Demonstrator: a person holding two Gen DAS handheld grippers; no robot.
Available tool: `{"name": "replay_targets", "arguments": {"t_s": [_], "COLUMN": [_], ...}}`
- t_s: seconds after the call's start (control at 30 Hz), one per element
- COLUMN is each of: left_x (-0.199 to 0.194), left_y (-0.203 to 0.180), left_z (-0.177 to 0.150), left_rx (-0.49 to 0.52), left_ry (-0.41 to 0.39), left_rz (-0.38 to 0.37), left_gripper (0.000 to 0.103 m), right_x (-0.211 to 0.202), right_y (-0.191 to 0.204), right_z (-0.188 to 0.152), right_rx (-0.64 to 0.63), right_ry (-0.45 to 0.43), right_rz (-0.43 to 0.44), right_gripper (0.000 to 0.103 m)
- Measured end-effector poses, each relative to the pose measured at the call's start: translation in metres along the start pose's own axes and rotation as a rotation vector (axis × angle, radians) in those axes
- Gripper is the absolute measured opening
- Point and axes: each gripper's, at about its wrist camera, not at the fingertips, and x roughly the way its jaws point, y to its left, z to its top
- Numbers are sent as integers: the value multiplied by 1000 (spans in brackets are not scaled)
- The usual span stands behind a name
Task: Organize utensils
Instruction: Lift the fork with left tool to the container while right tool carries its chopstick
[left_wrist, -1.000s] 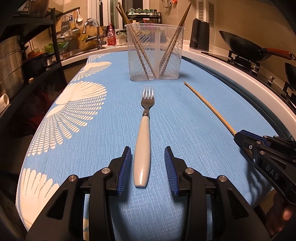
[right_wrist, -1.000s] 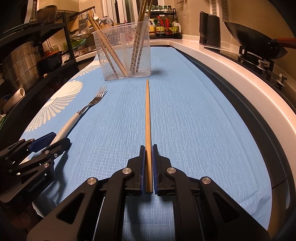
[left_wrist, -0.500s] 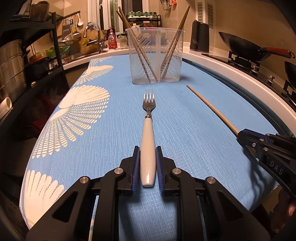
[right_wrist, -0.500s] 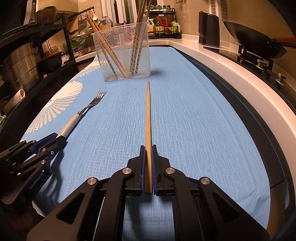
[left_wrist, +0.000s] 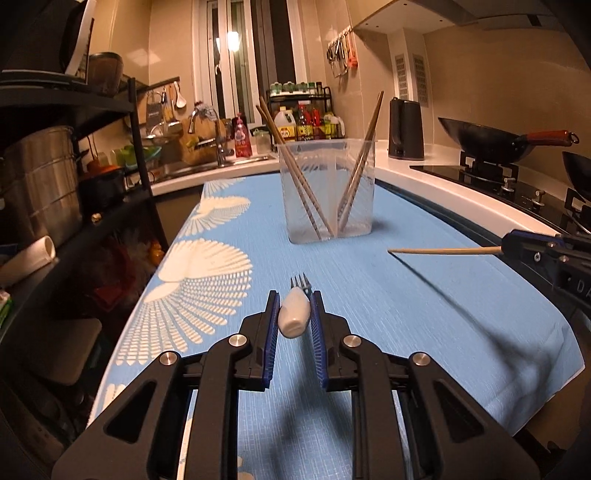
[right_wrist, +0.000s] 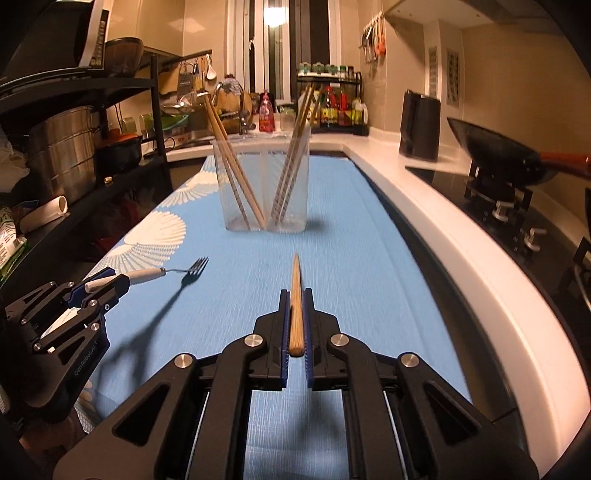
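Left wrist view: left gripper clamped on the white-handled metal fork, seen end-on, so only the handle butt and tine tips show. The right wrist view gives the fork's full length — held off the blue cloth with white fan pattern, its shadow below it.

Right wrist view: right gripper pinched narrow on the butt end of a single wooden chopstick, foreshortened here. The left view shows it side-on, raised above the cloth and pointing left.

Clear plastic divided holder stands upright on the cloth, well ahead of both grippers — wooden chopsticks lean in each of its two compartments, left group and right group.
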Motion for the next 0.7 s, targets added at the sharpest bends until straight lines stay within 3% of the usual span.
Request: {"name": "replay_targets", "arguments": {"t_s": [0.33,0.7], "left_x": [-18,-9], "left_y": [6,33], "left_z": [34,85], "left_rx": [15,-51], "left_ry": [-73,1], "left_rz": [-17,-85], "left_gripper": [17,16], "right_x": [-30,-33], "right_y": [-6,-10], "right_z": [33,81], "right_rx": [-6,1], "right_ry": [-104,-133], "right_rz": [13,73], "right_gripper": [6,7]}}
